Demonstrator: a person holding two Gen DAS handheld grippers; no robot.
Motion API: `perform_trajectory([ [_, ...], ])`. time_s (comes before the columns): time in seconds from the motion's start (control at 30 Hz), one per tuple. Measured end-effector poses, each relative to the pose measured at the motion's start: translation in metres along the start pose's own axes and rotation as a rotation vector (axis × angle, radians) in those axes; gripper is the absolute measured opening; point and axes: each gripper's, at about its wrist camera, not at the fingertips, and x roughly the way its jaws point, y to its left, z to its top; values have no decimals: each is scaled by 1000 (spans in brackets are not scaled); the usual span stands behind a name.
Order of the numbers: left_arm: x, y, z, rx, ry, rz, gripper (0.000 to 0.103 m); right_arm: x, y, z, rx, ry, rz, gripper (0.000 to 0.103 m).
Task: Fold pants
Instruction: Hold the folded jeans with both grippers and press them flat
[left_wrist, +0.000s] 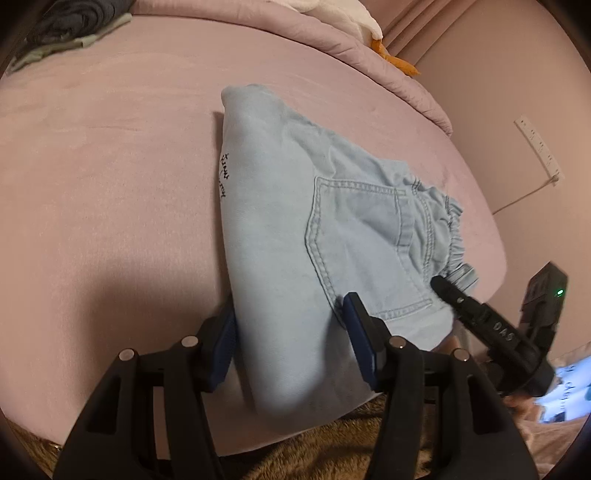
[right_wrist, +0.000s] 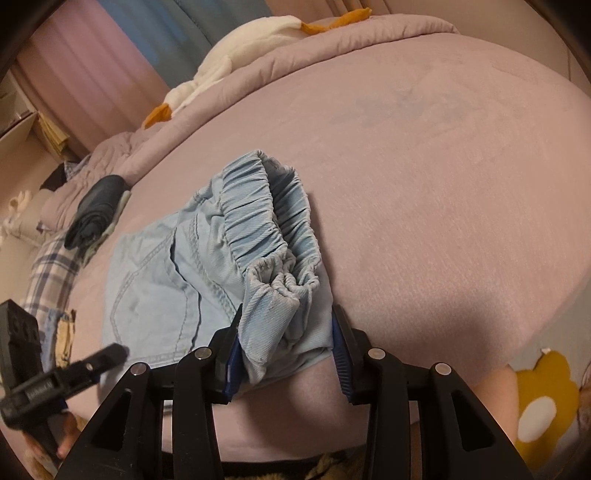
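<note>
Left jaws: you are holding the left gripper with its blue pads standing apart, straddling the near folded edge of the pants; from the left wrist view, whether the pads are pressing the cloth cannot be told, and they look loose around it.
Right jaws: you are closing the right gripper onto the bunched elastic waistband, both blue pads lying against the sides of the denim bundle.
Pants: the light blue denim is lying folded on the pink bed, near its front edge, back pocket facing up and the waistband end turned toward your right gripper.
Writing on the pants: a short line of dark script is running along the folded edge farthest from the waistband; it is too small to read.
Writing on the tool: pale letters reading "DAS" are showing on the right gripper's finger where it is lying beside the pants' pocket corner.
Beyond the pants: a rolled dark garment is sitting well apart from the pants toward the bed's far side, and a white plush toy with orange parts is lying on the quilt past the pants.
Wall beside the pants' waistband end: a white power strip is hanging there.
</note>
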Motion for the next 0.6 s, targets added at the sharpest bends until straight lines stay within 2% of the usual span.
perform_trajectory([
  [0.37,5,-8,-3,39,7,61,51,1,3,-2,2,-5,-6,40],
  [0.6,0,-4,-16,60,9,36,48,2,7,-1,-2,-6,-27,40],
])
